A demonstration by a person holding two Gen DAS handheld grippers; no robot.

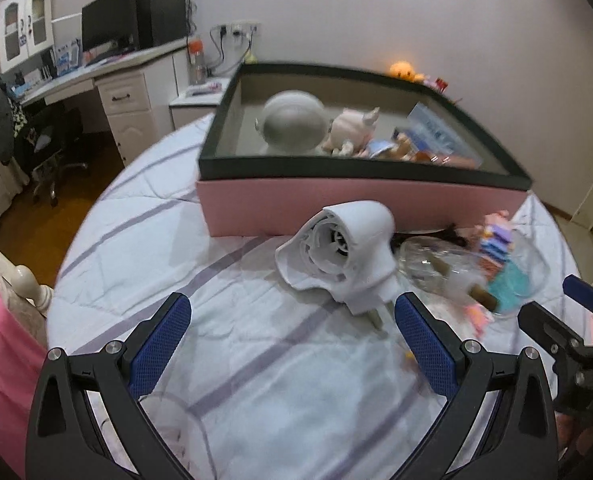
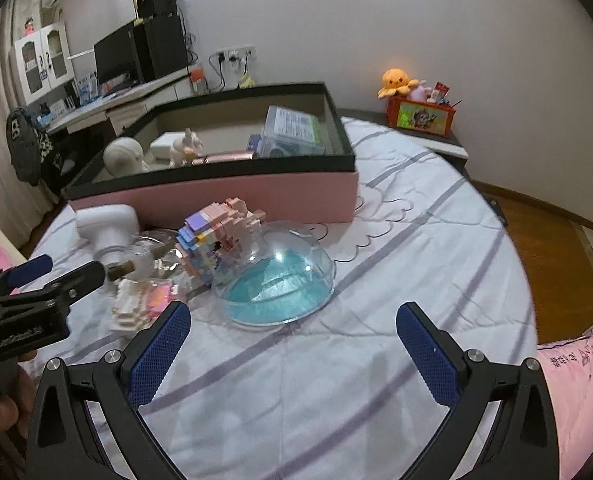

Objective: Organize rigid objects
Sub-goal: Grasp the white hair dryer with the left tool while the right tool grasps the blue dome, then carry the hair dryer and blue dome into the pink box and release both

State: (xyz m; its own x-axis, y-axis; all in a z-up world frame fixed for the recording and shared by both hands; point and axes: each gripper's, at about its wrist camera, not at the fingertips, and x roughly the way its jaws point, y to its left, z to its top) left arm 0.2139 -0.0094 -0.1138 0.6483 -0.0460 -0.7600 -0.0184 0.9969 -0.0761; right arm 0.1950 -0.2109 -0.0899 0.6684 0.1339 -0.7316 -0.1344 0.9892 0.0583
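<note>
**Around the bed: desk, shelf and floor**

A white desk [image 1: 96,76] carries a dark monitor [image 1: 106,26]. A black office chair [image 1: 40,140] draped with clothing stands before it. An orange plush octopus [image 2: 396,80] sits on a red box [image 2: 420,116]. Wooden floor [image 2: 552,248] shows beside the striped bedsheet [image 2: 416,240].

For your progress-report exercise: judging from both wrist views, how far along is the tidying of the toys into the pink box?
Done: the pink box already holds a white round figure, a small figurine and a clear case.

In hand: nothing. The left gripper and right gripper are both open and empty.

Left: on the bed lie a white hair dryer, a block figure, a clear dome and a glass bottle.
</note>
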